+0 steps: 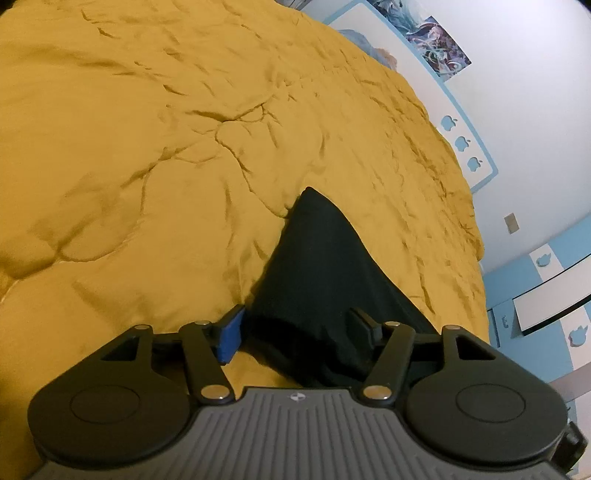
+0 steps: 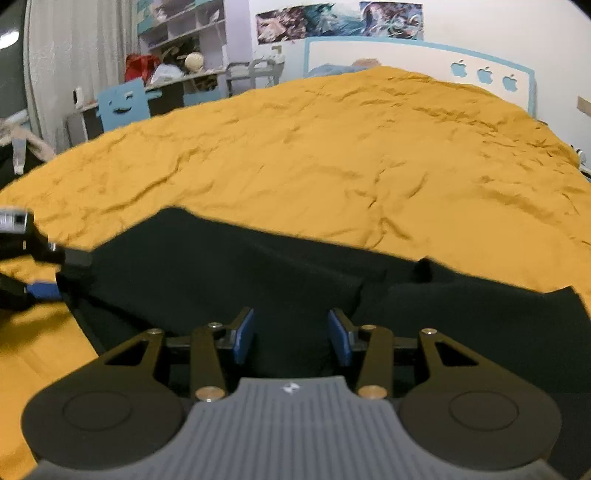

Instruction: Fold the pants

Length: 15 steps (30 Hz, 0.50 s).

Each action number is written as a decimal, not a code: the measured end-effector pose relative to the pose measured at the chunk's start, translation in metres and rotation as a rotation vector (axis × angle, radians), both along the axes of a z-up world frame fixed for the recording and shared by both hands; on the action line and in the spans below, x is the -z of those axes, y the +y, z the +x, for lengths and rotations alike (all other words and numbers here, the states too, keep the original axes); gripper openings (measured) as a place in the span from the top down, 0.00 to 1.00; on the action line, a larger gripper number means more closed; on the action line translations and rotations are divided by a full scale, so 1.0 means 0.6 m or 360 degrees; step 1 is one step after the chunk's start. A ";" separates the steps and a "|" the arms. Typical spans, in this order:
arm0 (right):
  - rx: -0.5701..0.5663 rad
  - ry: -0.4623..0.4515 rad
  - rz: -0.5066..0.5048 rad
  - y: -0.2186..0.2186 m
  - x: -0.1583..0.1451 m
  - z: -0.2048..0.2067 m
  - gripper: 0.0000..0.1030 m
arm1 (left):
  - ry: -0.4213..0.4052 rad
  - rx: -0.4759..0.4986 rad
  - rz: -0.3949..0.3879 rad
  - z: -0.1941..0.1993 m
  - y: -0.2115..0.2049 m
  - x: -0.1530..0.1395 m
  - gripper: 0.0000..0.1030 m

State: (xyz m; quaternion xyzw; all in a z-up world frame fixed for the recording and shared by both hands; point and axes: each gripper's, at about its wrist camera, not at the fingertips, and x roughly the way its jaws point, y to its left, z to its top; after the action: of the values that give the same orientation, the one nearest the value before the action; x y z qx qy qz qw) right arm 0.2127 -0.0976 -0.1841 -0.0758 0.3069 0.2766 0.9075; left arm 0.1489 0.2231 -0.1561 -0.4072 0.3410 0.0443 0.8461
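Note:
Black pants (image 2: 229,266) lie spread in a long band across the near part of a yellow bedspread (image 2: 332,147). My right gripper (image 2: 291,338) hovers low over their near edge, open, its blue pads (image 2: 243,336) apart with dark cloth showing between them. At the pants' left end is my left gripper (image 2: 62,275), its fingers straddling that end. In the left wrist view the pants (image 1: 317,266) taper to a pointed corner ahead. The left gripper (image 1: 297,332) stands wide open around bunched cloth, and its blue pad (image 1: 231,339) sits at the fabric's edge.
A white and blue headboard (image 2: 480,62) with apple cut-outs stands at the far end of the bed, with posters (image 2: 332,18) above it. A cluttered desk, shelves (image 2: 184,33) and a blue chair with a face (image 2: 122,103) stand at the back left.

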 end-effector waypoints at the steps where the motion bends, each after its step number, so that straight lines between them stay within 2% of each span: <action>1: -0.0009 -0.0006 -0.0021 0.004 0.007 0.000 0.58 | -0.0002 0.0000 0.0002 0.001 -0.001 0.001 0.29; 12: -0.0015 -0.0005 -0.0029 0.008 0.033 -0.001 0.57 | -0.0013 -0.0038 -0.0005 0.018 -0.004 0.009 0.24; 14: -0.0015 -0.0001 -0.0022 0.007 0.034 0.000 0.57 | -0.0046 -0.0073 -0.0060 0.015 0.000 0.012 0.30; 15: -0.0015 0.0002 -0.0018 0.006 0.034 0.001 0.57 | -0.0048 -0.0101 -0.0091 0.013 0.004 0.015 0.36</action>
State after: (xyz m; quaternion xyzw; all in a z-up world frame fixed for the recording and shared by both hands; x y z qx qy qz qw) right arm 0.2134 -0.0938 -0.2046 -0.0822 0.3085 0.2791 0.9056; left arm 0.1566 0.2253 -0.1651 -0.4424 0.3164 0.0551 0.8374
